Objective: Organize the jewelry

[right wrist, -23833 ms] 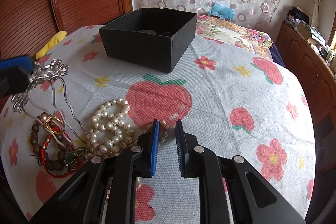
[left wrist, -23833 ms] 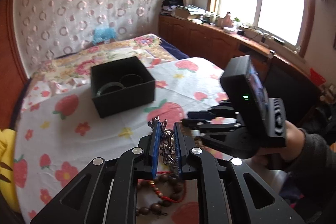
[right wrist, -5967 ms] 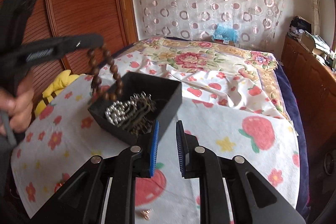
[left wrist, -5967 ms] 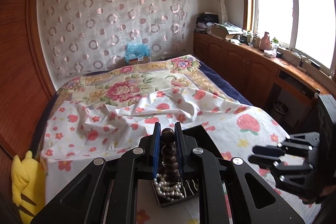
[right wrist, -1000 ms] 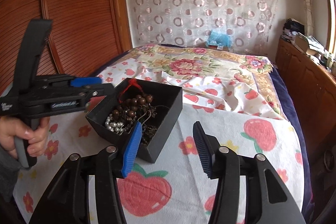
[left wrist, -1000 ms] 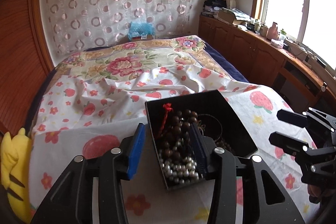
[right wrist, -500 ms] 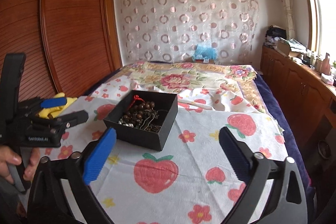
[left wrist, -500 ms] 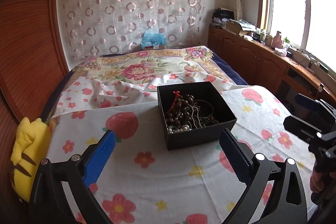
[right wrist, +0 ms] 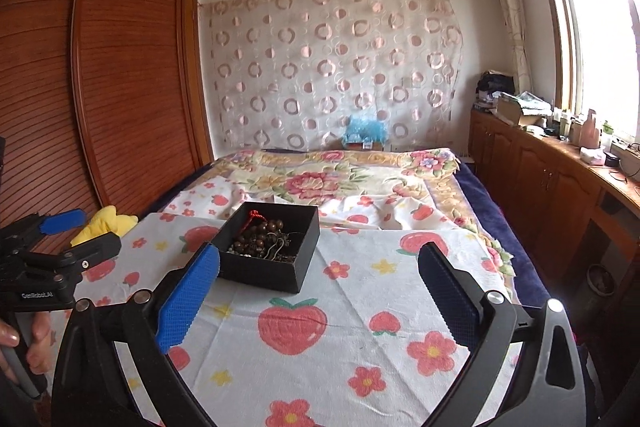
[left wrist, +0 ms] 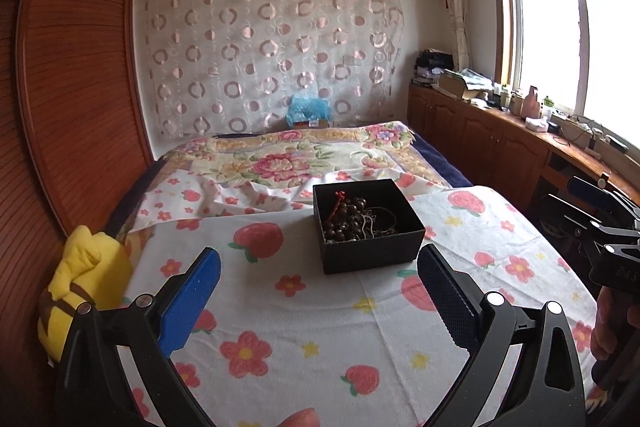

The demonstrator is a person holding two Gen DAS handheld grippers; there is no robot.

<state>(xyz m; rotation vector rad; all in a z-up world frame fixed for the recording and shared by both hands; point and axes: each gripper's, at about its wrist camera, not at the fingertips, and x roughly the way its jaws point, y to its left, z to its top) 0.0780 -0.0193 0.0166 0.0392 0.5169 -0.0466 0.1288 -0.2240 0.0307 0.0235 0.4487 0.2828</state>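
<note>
Sitting on the strawberry-print cloth, the black box holds the jewelry: dark wooden beads, a scrap of red cord at the far left corner, and thin metal chain pieces tangled toward the right side. No lid is on the box.

Both tongs are held clear of the box, on the near side of it. The left gripper has its jaws spread as wide as they go, having just been opening, with nothing between the blue pads; in the left wrist view the box lies ahead of the gap and a little right of centre, apart from both fingers. The right gripper is likewise spread wide, its jaws having just been opening, and it holds nothing. In the right wrist view the box lies ahead and left of centre, its near left corner hidden behind the tip of the left-hand blue pad, though whether they touch cannot be told from that view alone.

Each gripper shows at the edge of the other's view, gripped by a hand. A yellow plush toy lies at the cloth's left edge, well apart from the box.
</note>
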